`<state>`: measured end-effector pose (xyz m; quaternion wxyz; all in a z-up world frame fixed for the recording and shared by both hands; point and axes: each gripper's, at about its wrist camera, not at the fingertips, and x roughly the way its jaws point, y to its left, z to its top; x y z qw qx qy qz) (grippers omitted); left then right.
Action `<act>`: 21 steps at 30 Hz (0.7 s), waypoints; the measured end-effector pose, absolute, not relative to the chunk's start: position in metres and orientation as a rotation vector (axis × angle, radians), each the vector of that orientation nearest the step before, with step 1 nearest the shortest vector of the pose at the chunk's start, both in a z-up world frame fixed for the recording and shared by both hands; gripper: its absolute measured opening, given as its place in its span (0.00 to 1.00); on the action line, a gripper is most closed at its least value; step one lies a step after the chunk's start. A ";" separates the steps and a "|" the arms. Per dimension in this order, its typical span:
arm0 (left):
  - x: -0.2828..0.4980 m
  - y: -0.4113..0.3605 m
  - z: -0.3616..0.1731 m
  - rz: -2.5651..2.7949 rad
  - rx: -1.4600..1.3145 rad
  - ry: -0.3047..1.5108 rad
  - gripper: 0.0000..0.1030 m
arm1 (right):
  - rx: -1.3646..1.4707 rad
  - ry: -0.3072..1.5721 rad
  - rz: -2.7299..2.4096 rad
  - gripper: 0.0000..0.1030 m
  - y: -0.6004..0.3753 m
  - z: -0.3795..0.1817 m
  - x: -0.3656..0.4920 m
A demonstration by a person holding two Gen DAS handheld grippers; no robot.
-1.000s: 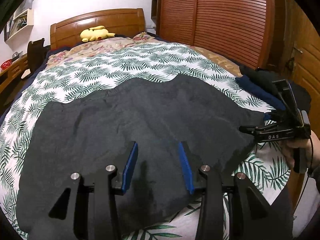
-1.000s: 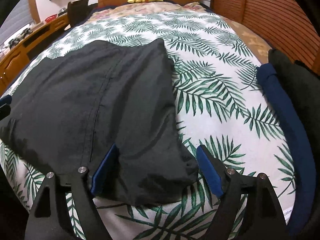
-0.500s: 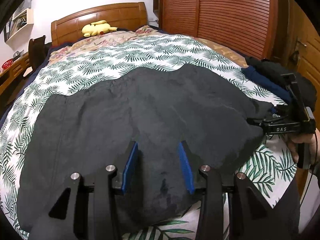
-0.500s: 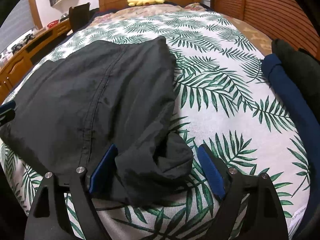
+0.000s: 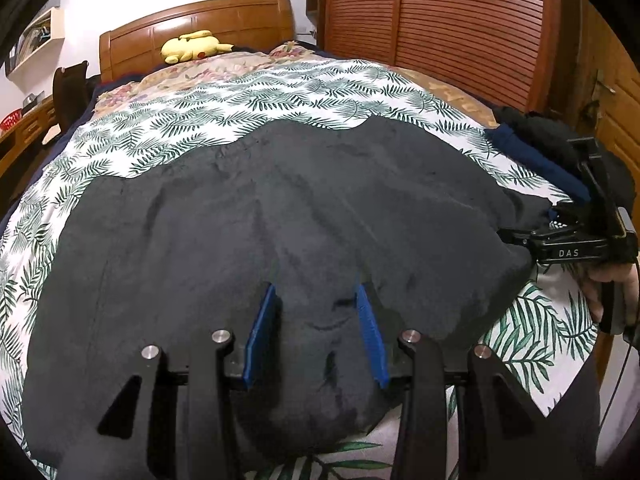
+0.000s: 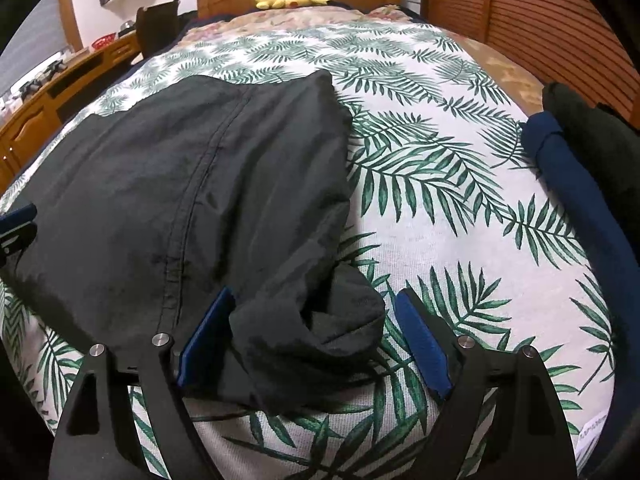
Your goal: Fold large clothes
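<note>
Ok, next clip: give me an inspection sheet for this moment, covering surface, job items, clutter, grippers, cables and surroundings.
Surface: bed with white palm-leaf print bedspread, floral cover toward the headboard.
Job's things: large dark grey garment spread across the bed; its right corner is bunched between the right gripper's fingers.
Clutter: folded navy blue garment and black garment at the bed's right edge; yellow plush toy by the headboard.
Grippers: left gripper open over the garment's near edge; right gripper open, straddling the bunched corner.
Cables: thin black cable hanging below the right hand.
Surroundings: wooden headboard, slatted wooden wardrobe doors, wooden desk on the left.
</note>
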<state>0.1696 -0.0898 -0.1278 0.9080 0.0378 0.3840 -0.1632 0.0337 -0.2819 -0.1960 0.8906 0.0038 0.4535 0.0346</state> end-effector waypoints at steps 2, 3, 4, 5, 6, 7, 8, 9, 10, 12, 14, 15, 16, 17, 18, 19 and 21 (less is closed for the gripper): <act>0.168 -0.085 -0.124 -0.331 0.073 0.783 0.40 | 0.026 0.957 0.087 0.70 -0.280 -0.194 0.034; 0.166 -0.083 -0.122 -0.327 0.072 0.775 0.40 | 0.038 0.965 0.102 0.60 -0.279 -0.194 0.035; 0.164 -0.079 -0.119 -0.324 0.069 0.767 0.40 | 0.043 0.972 0.105 0.56 -0.278 -0.193 0.035; 0.162 -0.074 -0.115 -0.322 0.063 0.757 0.40 | 0.042 0.978 0.110 0.52 -0.276 -0.192 0.035; 0.158 -0.068 -0.111 -0.319 0.054 0.745 0.40 | 0.057 0.985 0.131 0.41 -0.275 -0.190 0.036; 0.157 -0.063 -0.109 -0.316 0.050 0.738 0.40 | 0.075 0.989 0.148 0.28 -0.275 -0.189 0.036; 0.154 -0.057 -0.106 -0.309 0.046 0.728 0.40 | 0.082 0.986 0.153 0.24 -0.274 -0.186 0.036; 0.151 -0.051 -0.104 -0.302 0.043 0.720 0.40 | 0.073 0.981 0.150 0.20 -0.272 -0.182 0.036; 0.147 -0.043 -0.101 -0.293 0.038 0.711 0.40 | 0.059 0.967 0.143 0.18 -0.269 -0.177 0.036; 0.143 -0.031 -0.098 -0.283 0.027 0.701 0.40 | 0.050 0.933 0.139 0.16 -0.263 -0.166 0.035; 0.136 -0.015 -0.094 -0.267 0.015 0.689 0.40 | 0.051 0.894 0.147 0.15 -0.256 -0.150 0.036; 0.133 -0.008 -0.093 -0.259 0.011 0.682 0.40 | 0.053 0.875 0.153 0.15 -0.253 -0.142 0.035; 0.130 0.000 -0.091 -0.247 0.006 0.677 0.40 | 0.053 0.855 0.160 0.15 -0.246 -0.132 0.037; 0.128 0.005 -0.090 -0.240 0.001 0.675 0.40 | 0.048 0.840 0.165 0.15 -0.241 -0.126 0.038; 0.126 0.012 -0.089 -0.233 -0.007 0.671 0.40 | 0.043 0.828 0.168 0.15 -0.235 -0.120 0.039; 0.123 0.019 -0.088 -0.227 -0.015 0.666 0.40 | 0.035 0.816 0.176 0.15 -0.227 -0.113 0.041; 0.118 0.028 -0.087 -0.214 -0.023 0.659 0.40 | 0.015 0.794 0.189 0.15 -0.211 -0.104 0.044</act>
